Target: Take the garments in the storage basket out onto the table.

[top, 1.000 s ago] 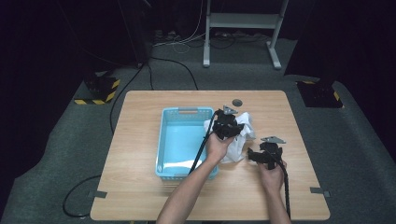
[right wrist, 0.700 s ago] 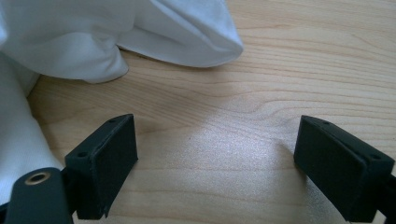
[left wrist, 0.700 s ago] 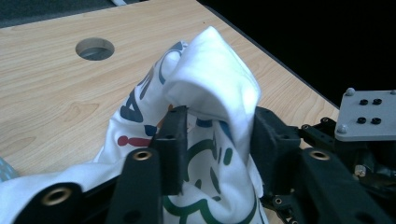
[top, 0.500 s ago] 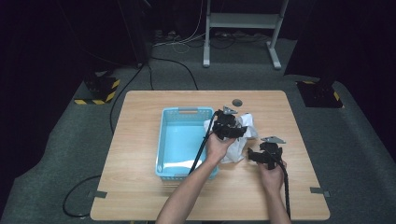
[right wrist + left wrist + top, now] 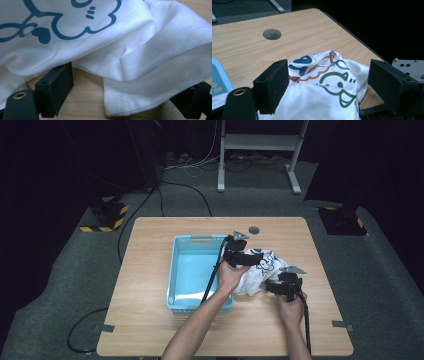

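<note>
A white T-shirt [image 5: 261, 270] with cartoon prints lies crumpled on the wooden table [image 5: 150, 320], just right of the light blue basket [image 5: 172, 270]. My left gripper [image 5: 256, 259] hovers over its far side. In the left gripper view the shirt [image 5: 322, 100] bulges up between the jaws of my left gripper [image 5: 327, 75], which have just been opening and stand wide apart without pressing it. My right gripper [image 5: 276, 286] sits at the shirt's near right edge. In the right gripper view a hemmed fold of the shirt [image 5: 140, 82] drapes across my right gripper [image 5: 130, 83]; its jaws stand wide.
The basket is empty, and its corner [image 5: 218, 77] shows at the left of the left gripper view. A round cable hole [image 5: 254, 229] is set in the table near the far edge. The right gripper's grey plate [image 5: 409, 67] lies past the shirt. Dark floor surrounds the table.
The left gripper's jaws have spread apart over the shirt, and the cloth beside it has settled lower. The right hand has stayed where it was.
</note>
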The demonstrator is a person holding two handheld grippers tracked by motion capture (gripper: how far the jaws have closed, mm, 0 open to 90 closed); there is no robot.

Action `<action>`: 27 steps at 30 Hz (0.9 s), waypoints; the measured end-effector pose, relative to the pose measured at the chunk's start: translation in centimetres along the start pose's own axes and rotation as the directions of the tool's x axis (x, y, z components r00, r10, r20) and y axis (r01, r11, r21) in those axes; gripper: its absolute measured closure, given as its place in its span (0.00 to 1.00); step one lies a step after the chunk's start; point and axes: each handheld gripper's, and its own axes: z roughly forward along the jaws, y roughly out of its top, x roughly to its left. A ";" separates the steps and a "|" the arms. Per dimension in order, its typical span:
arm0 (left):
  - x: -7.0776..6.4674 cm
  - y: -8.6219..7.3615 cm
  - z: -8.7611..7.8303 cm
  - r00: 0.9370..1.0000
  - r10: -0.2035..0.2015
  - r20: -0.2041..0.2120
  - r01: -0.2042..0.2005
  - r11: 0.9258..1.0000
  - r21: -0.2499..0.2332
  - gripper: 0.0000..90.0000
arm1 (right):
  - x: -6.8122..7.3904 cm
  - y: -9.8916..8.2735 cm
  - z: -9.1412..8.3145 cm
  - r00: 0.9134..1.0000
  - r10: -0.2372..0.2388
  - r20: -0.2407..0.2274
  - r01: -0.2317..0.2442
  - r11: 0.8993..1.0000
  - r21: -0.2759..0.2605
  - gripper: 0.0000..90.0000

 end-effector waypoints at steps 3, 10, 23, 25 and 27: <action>0.2 0.1 -0.4 1.000 -0.004 -0.001 0.004 1.000 -0.010 0.16 | 0.0 0.0 0.0 1.000 0.000 0.000 0.000 1.000 0.000 0.14; 0.5 0.4 -1.2 1.000 -0.003 -0.011 0.003 1.000 -0.016 0.14 | 0.0 0.0 0.0 1.000 0.000 0.000 0.000 1.000 0.000 0.14; 0.8 1.1 -2.8 1.000 0.015 -0.020 -0.016 0.999 -0.041 0.12 | 0.0 0.0 0.0 1.000 0.000 0.000 0.000 1.000 0.000 0.14; 0.8 1.2 -2.9 1.000 0.015 -0.022 -0.016 0.999 -0.047 0.12 | 0.0 0.0 0.0 1.000 0.000 0.000 0.000 1.000 0.000 0.14; 0.9 1.2 -3.1 1.000 0.019 -0.025 -0.020 0.999 -0.048 0.12 | 0.0 0.0 0.0 1.000 0.000 0.000 0.000 1.000 0.000 0.14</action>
